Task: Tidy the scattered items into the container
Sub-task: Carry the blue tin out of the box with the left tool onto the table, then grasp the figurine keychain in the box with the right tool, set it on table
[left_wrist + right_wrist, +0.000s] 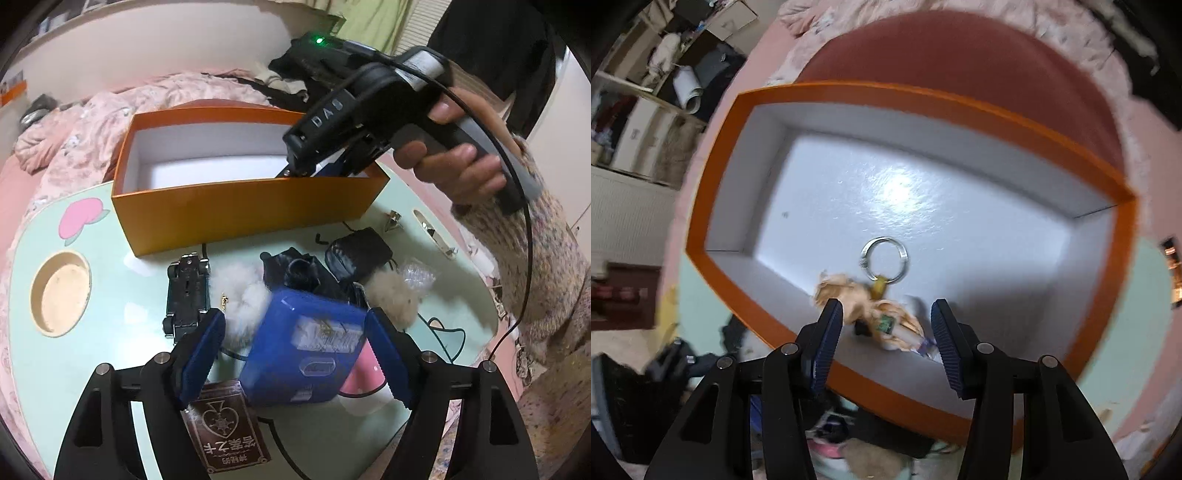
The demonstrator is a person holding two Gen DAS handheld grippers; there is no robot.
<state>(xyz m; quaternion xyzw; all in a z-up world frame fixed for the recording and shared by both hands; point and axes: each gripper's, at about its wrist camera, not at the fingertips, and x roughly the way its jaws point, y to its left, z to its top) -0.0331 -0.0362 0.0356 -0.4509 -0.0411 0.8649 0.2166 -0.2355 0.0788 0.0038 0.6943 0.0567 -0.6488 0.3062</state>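
Observation:
An orange box (236, 214) with a white inside stands at the far side of the mint table (110, 350). My left gripper (295, 356) is open around a tilted blue case (303, 347); a gap shows beside its left pad (203, 350). A hand holds my right gripper (299, 170) with its tips dipped into the box's right end. In the right wrist view, the right gripper (886, 328) is shut on a small doll keychain (882, 317) just above the box floor (923, 206). The keychain's metal ring (884, 260) sticks out beyond the fingertips.
Loose on the table lie a black toy car (188, 291), a white pompom (240, 291), a beige pompom (393, 295), a black pouch (358, 251), a brown card pack (225, 424) and a metal clip (432, 232). A round cup hole (61, 295) sits left. Pink bedding (92, 122) surrounds the table.

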